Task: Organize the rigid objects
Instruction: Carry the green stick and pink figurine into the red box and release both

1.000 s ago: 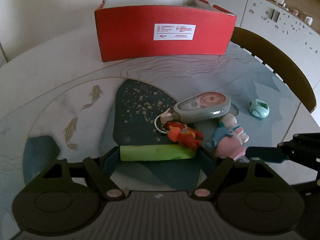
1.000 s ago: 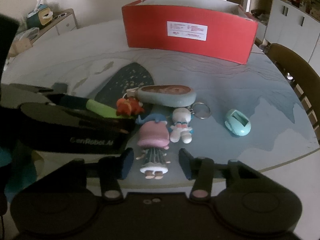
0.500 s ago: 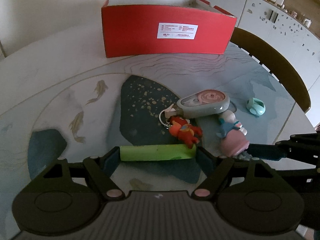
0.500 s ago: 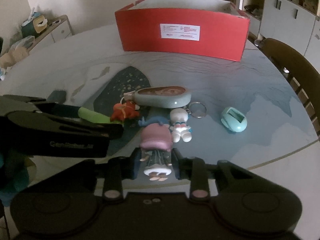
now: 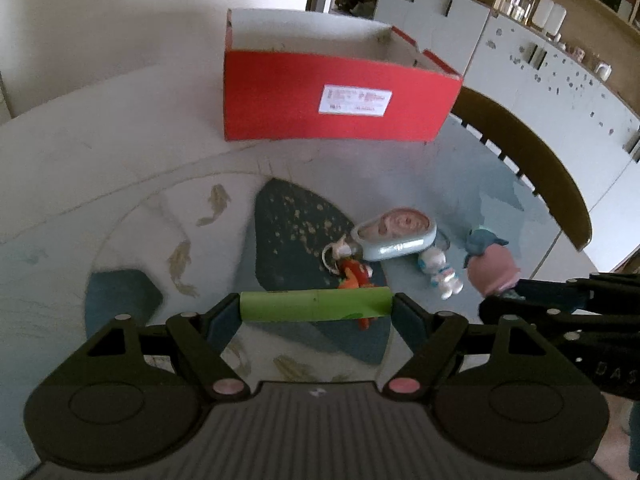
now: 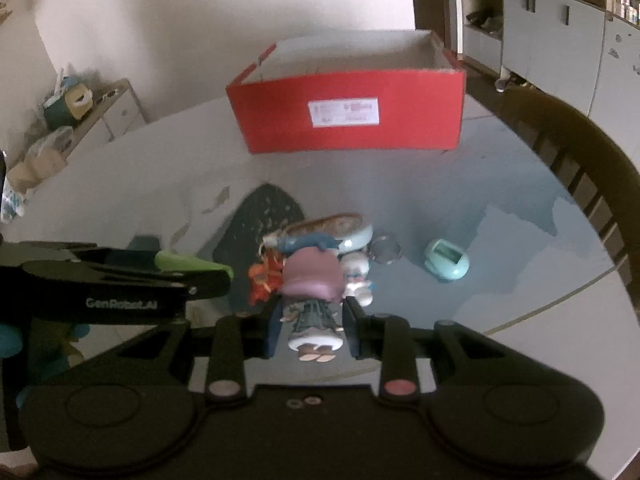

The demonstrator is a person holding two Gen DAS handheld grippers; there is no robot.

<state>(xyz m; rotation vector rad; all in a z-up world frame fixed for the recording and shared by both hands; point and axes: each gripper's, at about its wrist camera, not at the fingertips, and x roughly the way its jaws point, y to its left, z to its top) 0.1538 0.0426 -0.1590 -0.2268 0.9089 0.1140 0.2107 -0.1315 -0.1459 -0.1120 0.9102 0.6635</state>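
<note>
While both hands carry a load, the left gripper (image 5: 316, 310) clamps the green cylinder (image 5: 315, 304) endwise between its jaws, level, likely so it clears the clutter. Rightward, the right gripper (image 6: 313, 330) pinches the pink-capped figurine (image 6: 313, 292) by its body above the tabletop (image 6: 540, 248). Beyond both, the red box (image 6: 348, 116) stands open-topped with bare surface before its near wall, giving a free path over the rim
</note>
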